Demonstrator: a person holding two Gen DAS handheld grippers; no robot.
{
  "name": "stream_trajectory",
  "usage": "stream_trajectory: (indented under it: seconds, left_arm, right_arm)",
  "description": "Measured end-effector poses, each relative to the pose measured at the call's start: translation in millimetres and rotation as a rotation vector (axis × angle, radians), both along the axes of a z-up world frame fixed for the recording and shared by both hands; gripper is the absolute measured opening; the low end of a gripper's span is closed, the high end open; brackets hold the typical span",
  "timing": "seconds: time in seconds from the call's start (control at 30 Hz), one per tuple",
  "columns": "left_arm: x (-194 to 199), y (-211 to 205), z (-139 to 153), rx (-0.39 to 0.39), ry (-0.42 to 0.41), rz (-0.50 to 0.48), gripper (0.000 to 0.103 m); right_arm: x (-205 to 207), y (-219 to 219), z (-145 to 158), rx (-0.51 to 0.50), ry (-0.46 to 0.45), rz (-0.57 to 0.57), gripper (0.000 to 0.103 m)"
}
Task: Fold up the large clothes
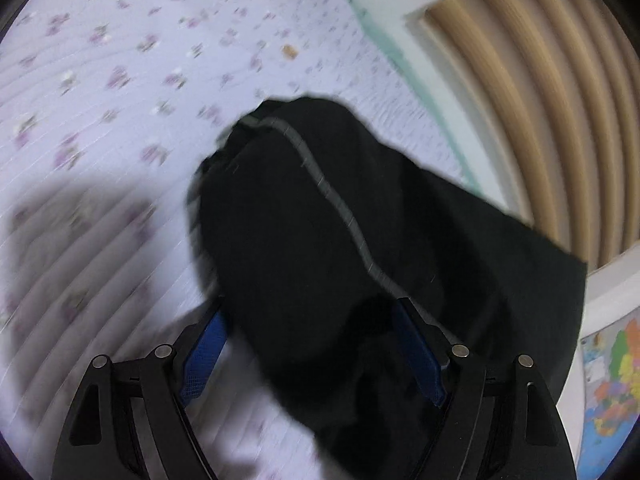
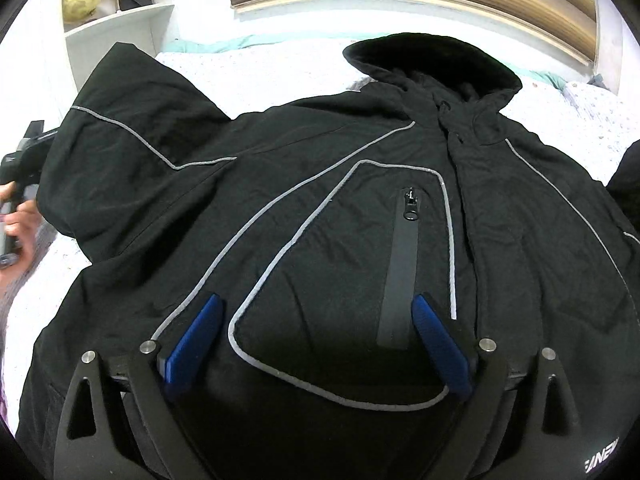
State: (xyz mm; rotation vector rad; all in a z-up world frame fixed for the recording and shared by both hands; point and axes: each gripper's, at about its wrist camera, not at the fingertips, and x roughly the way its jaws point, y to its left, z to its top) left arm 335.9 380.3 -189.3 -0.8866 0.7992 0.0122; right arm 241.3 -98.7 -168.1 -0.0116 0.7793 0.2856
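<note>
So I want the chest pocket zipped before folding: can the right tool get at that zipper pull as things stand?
Probably yes. The right tool hangs open just above the jacket, and the zipper pull lies exposed straight ahead beyond its fingers, with nothing covering it. The pull is small, so pinching it may be fiddly.

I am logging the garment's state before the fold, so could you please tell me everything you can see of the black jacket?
The black jacket lies front up, spread over the floral bedspread. It looks like matte woven fabric with grey piping, a hood towards the headboard, and a closed chest zip pocket. Its sleeve is raised and bunched between the open fingers of the left gripper. The right gripper hovers open above the chest.
</note>
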Motion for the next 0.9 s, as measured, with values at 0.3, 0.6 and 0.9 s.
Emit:
stream_trajectory:
  seconds: [0.3,0.6,0.9]
  left_arm:
    - [-46.6,-4.5,67.3,0.257,-0.086,0.148,0.016]
    - [-81.3,38.7,65.8,0.335,0.083,0.269,0.017]
    - [-107.1,9.5,78.3,0.466,-0.089,0.206,0.017]
  right_arm:
    - [3.7,3.4,-2.1,-0.008,0.002,0.002,0.101]
    - [5.4,3.2,-2.3,-0.012,0.013,0.001,0.103]
    - [5.6,1.4,-2.4,-0.006,0.018,0.001,0.103]
